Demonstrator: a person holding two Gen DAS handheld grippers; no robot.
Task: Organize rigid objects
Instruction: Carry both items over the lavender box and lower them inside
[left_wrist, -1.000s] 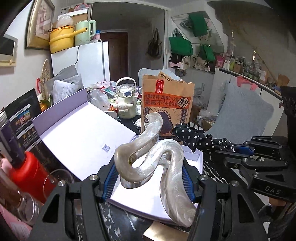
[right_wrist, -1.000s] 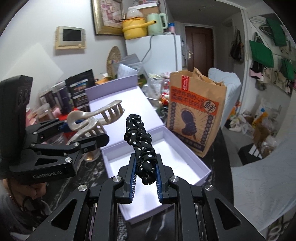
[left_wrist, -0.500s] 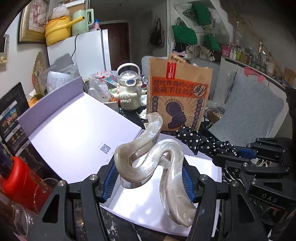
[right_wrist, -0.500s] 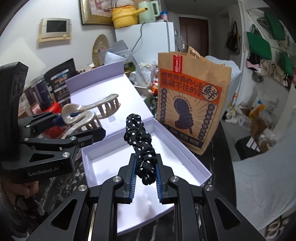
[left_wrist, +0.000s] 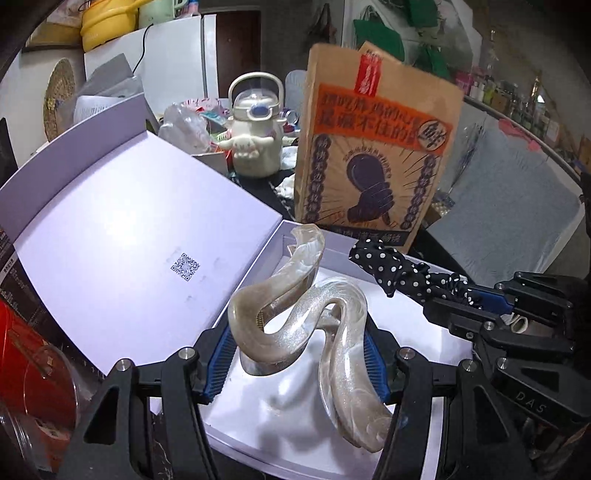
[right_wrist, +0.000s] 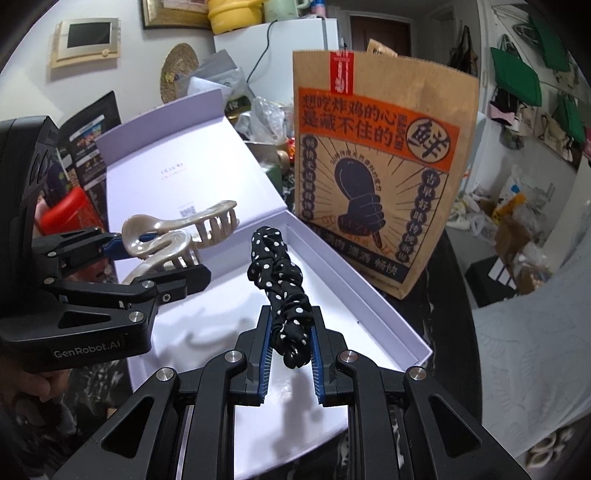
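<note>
1. My left tool (left_wrist: 295, 354) clamps the pearly hair claw (left_wrist: 303, 317), held above the open box (right_wrist: 373, 291).
2. My right tool (right_wrist: 290, 350) clamps the polka-dot scrunchie (right_wrist: 279, 284), its length pointing away over the box's right half.

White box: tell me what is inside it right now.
Nothing rests in the white box; its visible floor is bare. The hair claw and scrunchie are held above it. The near floor is covered by the grippers.
</note>
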